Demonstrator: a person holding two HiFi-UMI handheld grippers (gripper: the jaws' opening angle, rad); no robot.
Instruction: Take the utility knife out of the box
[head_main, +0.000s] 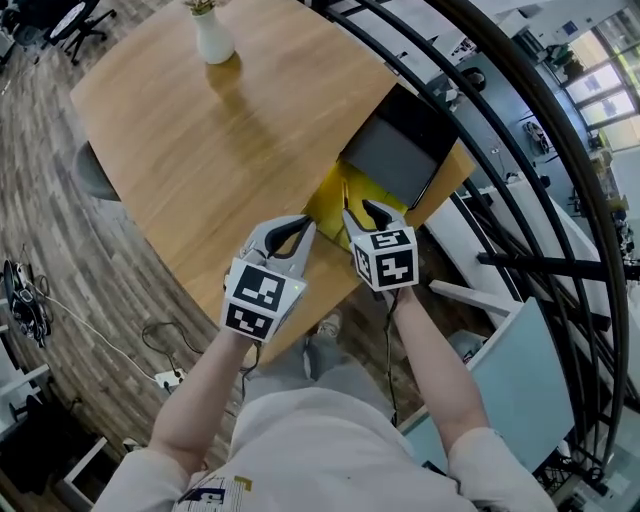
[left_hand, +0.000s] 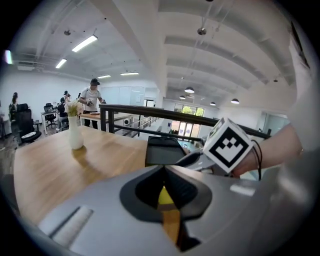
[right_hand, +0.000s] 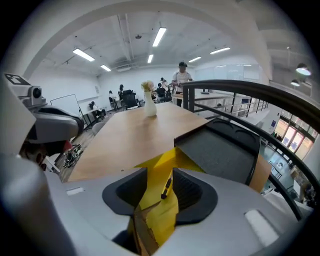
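An open cardboard box with a yellow inside (head_main: 333, 197) sits at the near right edge of the wooden table (head_main: 220, 130). Against its far side stands a dark lid with a grey lining (head_main: 398, 152). In the right gripper view a small dark utility knife (right_hand: 166, 188) lies on the yellow lining (right_hand: 159, 170). My right gripper (head_main: 362, 214) hangs over the box's near edge, open, with the knife showing in the gap between its jaws and not touched. To its left my left gripper (head_main: 299, 233) is shut and empty. Only a sliver of yellow (left_hand: 165, 197) shows past its pads.
A white vase (head_main: 212, 36) stands at the far end of the table. A black railing (head_main: 520, 150) curves along the right behind the box. A grey chair (head_main: 95, 175) stands at the table's left. People stand at desks far back (left_hand: 91, 100).
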